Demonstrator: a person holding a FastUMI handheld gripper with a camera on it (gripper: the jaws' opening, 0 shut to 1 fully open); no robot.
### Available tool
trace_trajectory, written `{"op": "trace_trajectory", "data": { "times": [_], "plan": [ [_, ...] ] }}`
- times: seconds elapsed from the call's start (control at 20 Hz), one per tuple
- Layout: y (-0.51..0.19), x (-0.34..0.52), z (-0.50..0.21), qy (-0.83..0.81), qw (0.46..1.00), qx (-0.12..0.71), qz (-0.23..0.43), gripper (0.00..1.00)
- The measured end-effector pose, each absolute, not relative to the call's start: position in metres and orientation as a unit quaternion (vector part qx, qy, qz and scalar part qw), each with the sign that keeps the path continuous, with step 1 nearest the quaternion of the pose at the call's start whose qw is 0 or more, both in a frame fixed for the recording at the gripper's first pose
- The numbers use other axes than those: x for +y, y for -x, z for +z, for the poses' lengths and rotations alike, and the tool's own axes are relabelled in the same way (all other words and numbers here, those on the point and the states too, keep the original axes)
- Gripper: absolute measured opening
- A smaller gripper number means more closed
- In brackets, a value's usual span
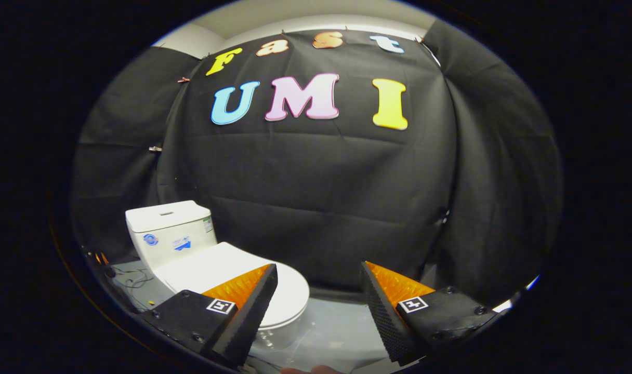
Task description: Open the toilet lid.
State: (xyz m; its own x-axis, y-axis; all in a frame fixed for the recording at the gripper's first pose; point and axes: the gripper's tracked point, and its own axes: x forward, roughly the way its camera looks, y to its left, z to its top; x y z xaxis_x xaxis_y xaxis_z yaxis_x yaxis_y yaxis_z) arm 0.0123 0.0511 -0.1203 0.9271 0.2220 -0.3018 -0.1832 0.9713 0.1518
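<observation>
A white toilet stands on the floor to the left, with its tank (168,228) at the back and its lid (217,270) lying flat and closed over the bowl. My gripper (318,272) hangs above the floor with its fingers wide apart and nothing between them. The left finger (253,296) overlaps the lid's front part in the view, well above it. The right finger (381,301) is off to the right of the toilet, over the bare floor.
Black cloth forms the booth's wall (316,197) behind and beside the toilet. The floor (337,322) is pale grey and glossy. Some cables and small items (129,278) lie on the floor left of the tank.
</observation>
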Motion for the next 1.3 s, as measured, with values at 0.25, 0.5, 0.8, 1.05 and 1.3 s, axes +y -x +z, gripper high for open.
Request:
{"op": "trace_trajectory", "data": {
  "times": [0.25,0.5,0.8,1.05,1.3],
  "plan": [
    [-0.013,0.081,-0.185,-0.102,0.954,0.249,0.129,0.99],
    [0.011,0.109,-0.248,-0.164,0.916,0.334,0.148,0.99],
    [0.050,0.145,-0.315,-0.202,0.867,0.423,0.171,0.97],
    [0.070,0.195,-0.349,-0.203,0.833,0.467,0.215,0.98],
    [0.066,0.209,-0.361,-0.215,0.812,0.491,0.232,0.66]
  ]
}}
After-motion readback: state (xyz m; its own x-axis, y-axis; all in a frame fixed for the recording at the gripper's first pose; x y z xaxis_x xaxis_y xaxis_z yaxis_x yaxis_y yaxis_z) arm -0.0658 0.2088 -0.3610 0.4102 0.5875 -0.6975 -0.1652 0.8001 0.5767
